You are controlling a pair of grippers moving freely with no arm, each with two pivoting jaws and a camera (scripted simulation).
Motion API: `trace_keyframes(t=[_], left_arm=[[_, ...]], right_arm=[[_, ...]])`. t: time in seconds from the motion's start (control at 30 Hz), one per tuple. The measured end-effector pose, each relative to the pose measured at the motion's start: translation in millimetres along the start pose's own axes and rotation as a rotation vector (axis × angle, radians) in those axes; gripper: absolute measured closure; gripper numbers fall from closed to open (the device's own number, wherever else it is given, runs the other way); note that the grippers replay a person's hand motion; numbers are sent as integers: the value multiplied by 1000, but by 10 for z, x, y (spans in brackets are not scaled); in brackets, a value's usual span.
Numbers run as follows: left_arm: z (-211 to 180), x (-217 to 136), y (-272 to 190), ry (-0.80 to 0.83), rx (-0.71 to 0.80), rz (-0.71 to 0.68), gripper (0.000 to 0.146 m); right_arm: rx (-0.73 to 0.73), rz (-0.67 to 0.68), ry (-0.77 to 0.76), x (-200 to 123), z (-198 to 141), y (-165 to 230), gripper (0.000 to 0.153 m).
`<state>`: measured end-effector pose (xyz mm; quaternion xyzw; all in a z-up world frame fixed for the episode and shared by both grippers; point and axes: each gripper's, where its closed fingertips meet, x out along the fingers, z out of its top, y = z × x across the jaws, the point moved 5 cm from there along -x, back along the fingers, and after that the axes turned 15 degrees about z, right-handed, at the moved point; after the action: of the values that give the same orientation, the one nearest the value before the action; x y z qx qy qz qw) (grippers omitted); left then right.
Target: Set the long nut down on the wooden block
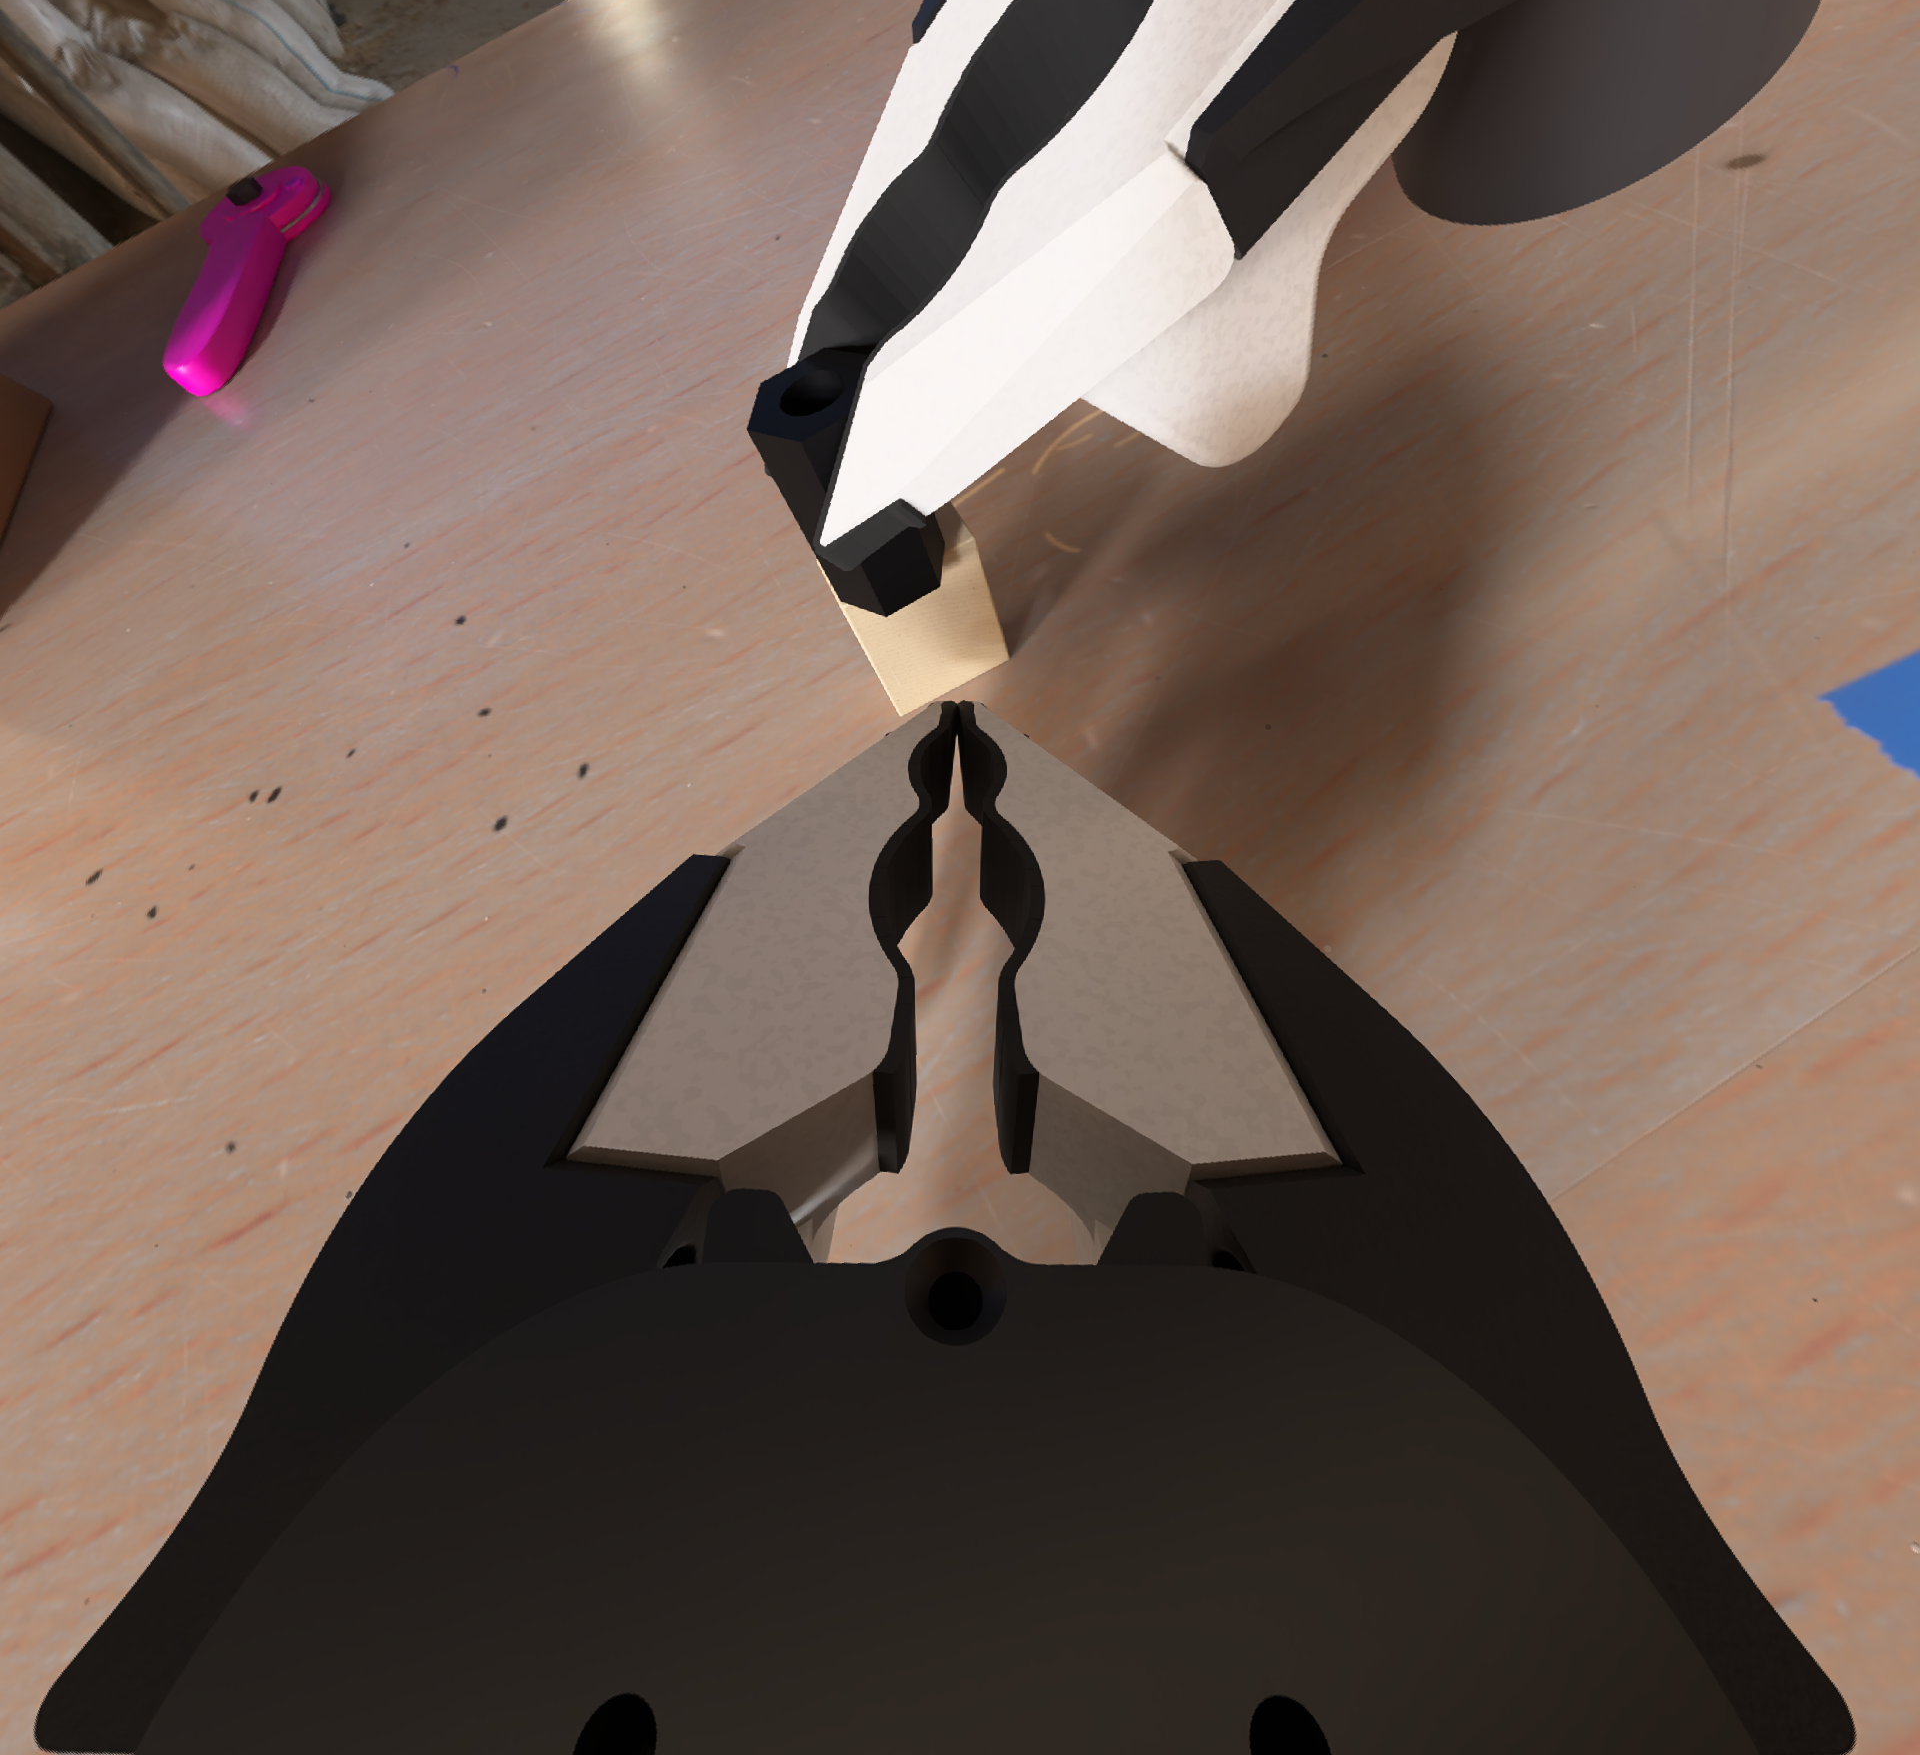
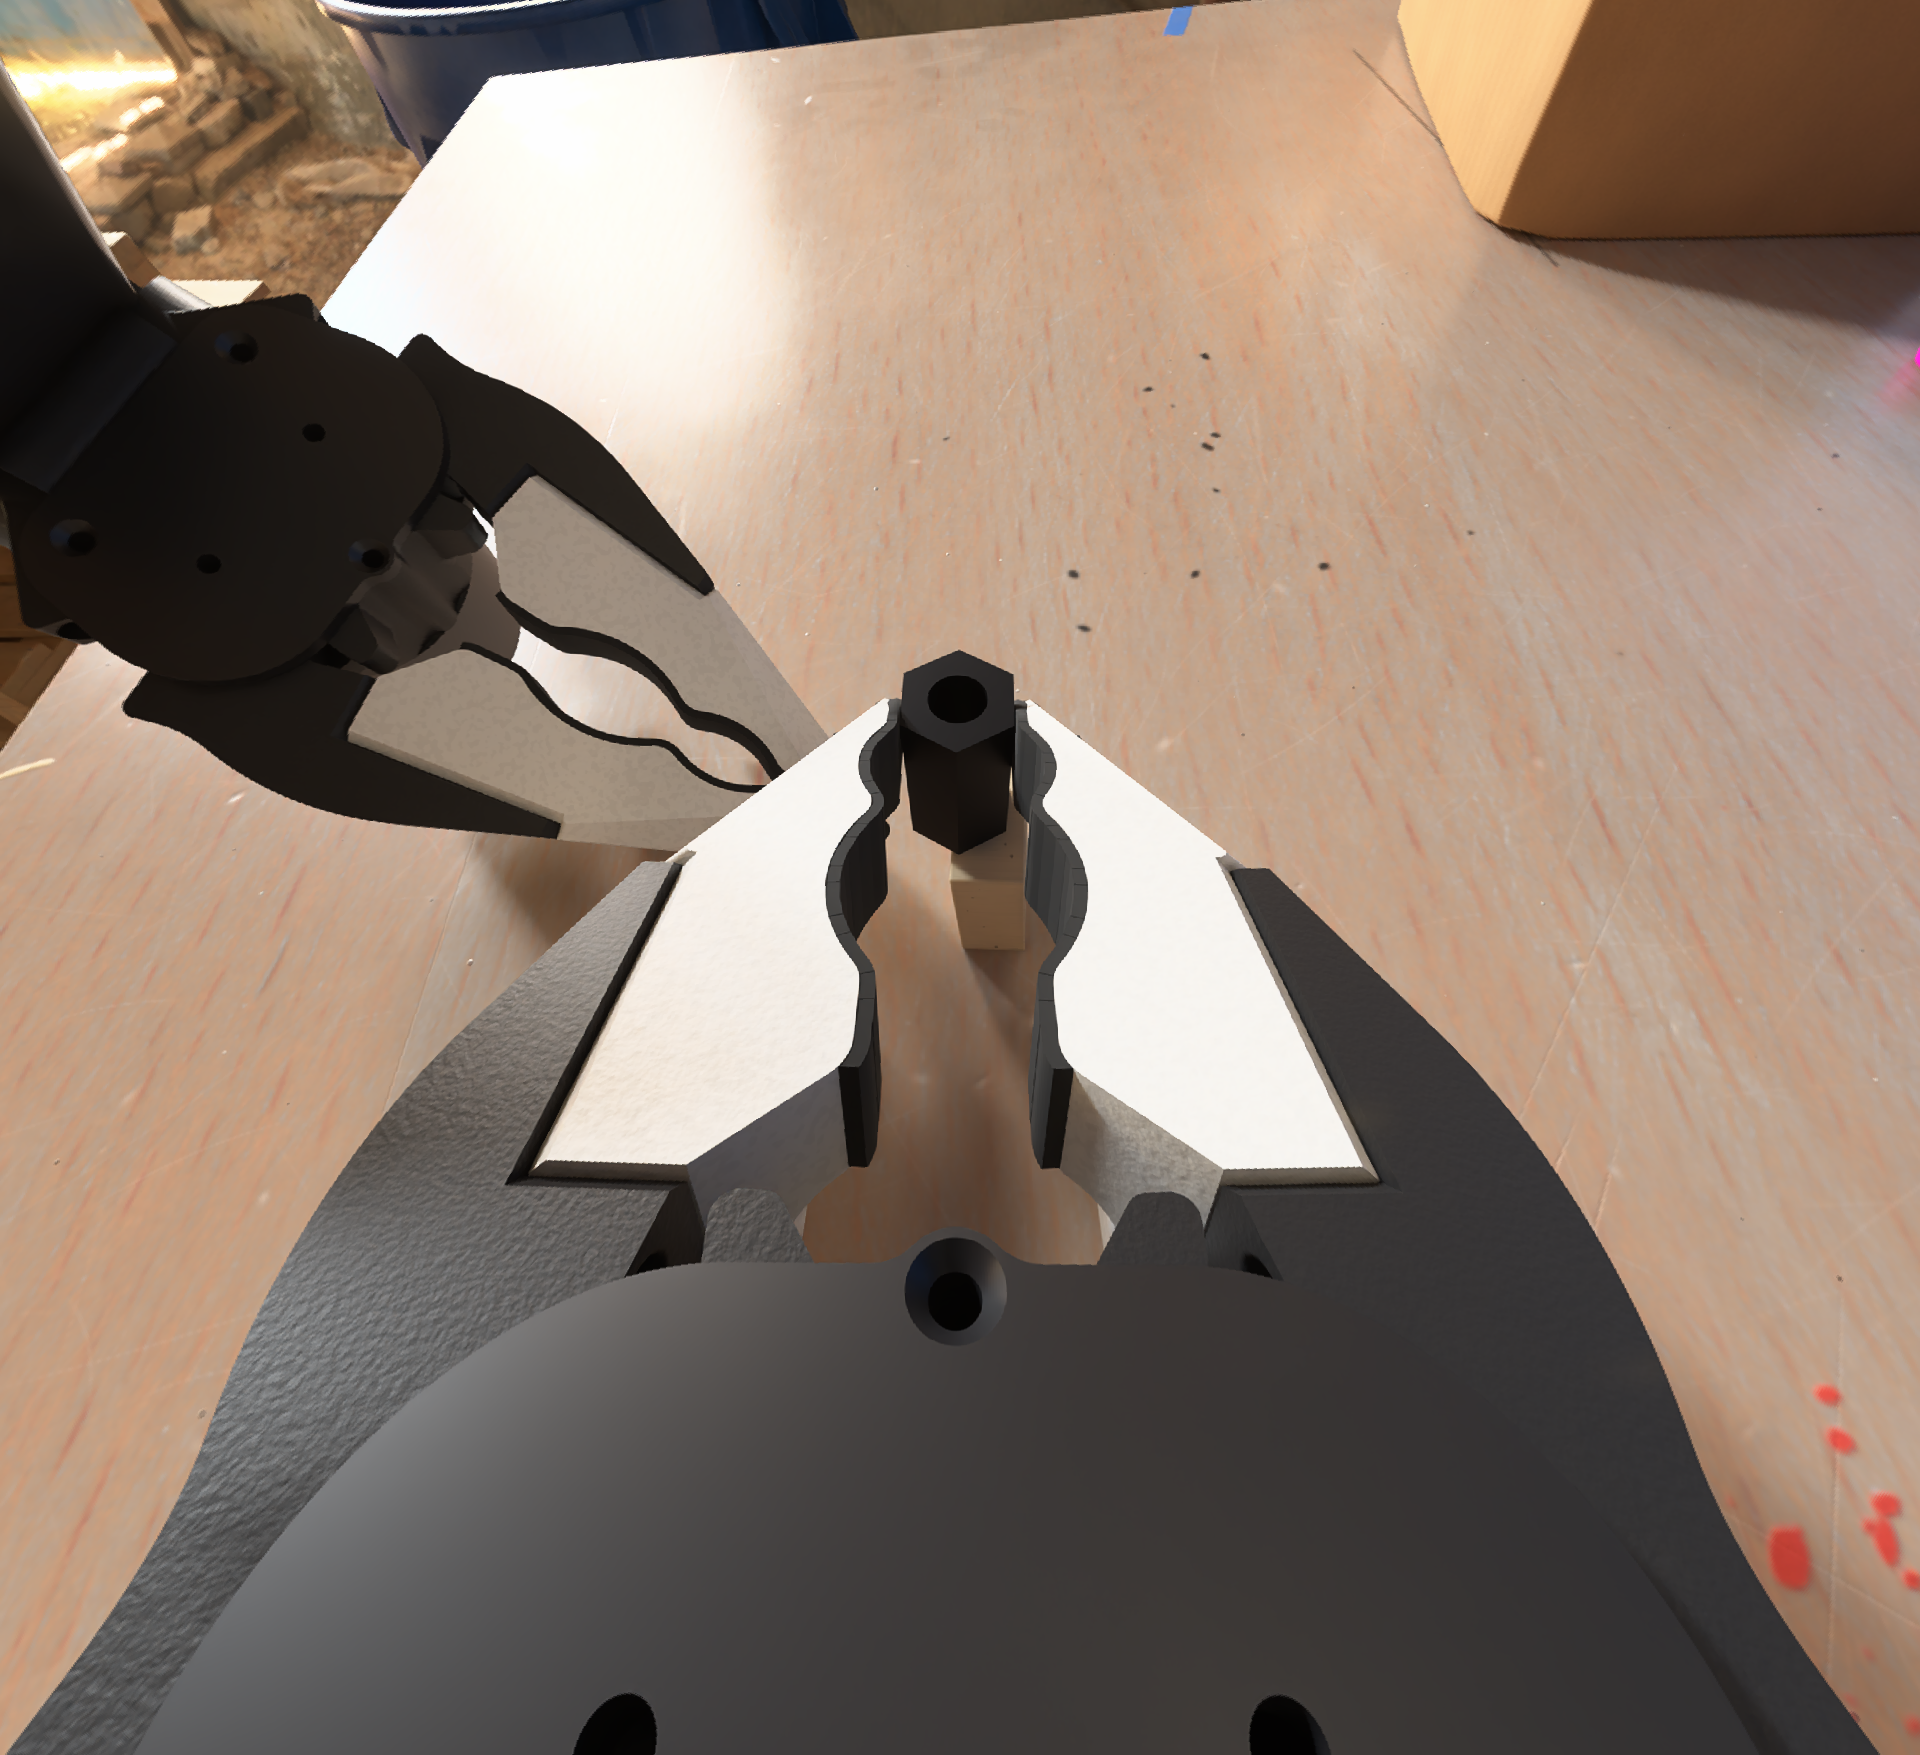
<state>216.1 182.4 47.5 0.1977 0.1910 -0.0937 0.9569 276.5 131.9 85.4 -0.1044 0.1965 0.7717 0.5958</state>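
— Right gripper: what's in my fingers?
— Long nut, black, upright, clamped at my tips, base on the wooden block.
— Left gripper?
— I read it pinched together, empty, tips just beside the block on the table.

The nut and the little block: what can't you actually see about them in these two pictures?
- Whether the nut touches the block: in the right wrist view the nut hides the block's top; in the left wrist view the right tool covers it.
- Most of the block: in the right wrist view only a sliver shows between the fingers.
- Where the left tool tip ends: in the right wrist view the right tool's finger covers it.
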Motion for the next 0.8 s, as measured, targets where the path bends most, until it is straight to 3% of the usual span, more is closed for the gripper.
trace_keyframes(t=[0.8], left_arm=[[2,6,-4,1,7,2,146]], right_arm=[[13,-14,-18,-8,-7,-4,132]])
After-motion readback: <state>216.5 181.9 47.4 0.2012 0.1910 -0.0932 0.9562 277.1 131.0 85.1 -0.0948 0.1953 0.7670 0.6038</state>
